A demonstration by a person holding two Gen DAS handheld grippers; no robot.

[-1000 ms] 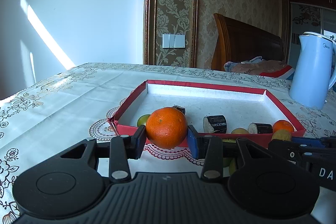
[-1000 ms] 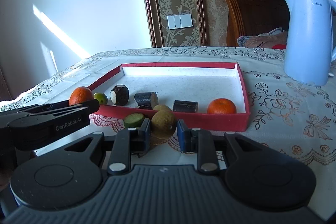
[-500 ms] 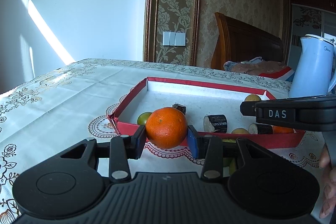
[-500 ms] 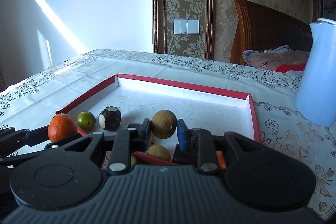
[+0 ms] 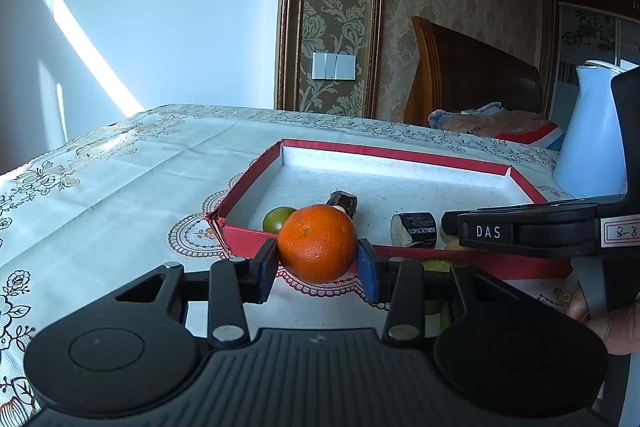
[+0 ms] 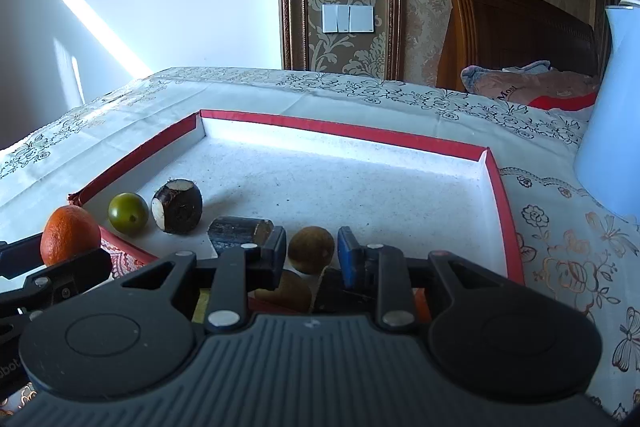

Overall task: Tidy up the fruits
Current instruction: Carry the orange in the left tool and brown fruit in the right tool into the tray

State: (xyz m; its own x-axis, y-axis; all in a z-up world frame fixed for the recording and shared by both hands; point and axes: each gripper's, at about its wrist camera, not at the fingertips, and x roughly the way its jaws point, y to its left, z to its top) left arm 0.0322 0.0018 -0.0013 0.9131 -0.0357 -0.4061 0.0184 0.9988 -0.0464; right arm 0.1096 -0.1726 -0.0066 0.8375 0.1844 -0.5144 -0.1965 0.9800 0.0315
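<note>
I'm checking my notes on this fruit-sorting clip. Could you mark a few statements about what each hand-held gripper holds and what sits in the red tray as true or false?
1. The left hand-held gripper grips a round orange tangerine. True.
2. The right hand-held gripper holds a green lime. False: it holds a small round brown fruit; the small green round fruit lies in the tray.
3. The shallow red-walled tray with a white floor is empty. False: the green fruit and dark peeled chunks lie inside.
4. A pale blue kettle stands outside the tray. True.
</note>
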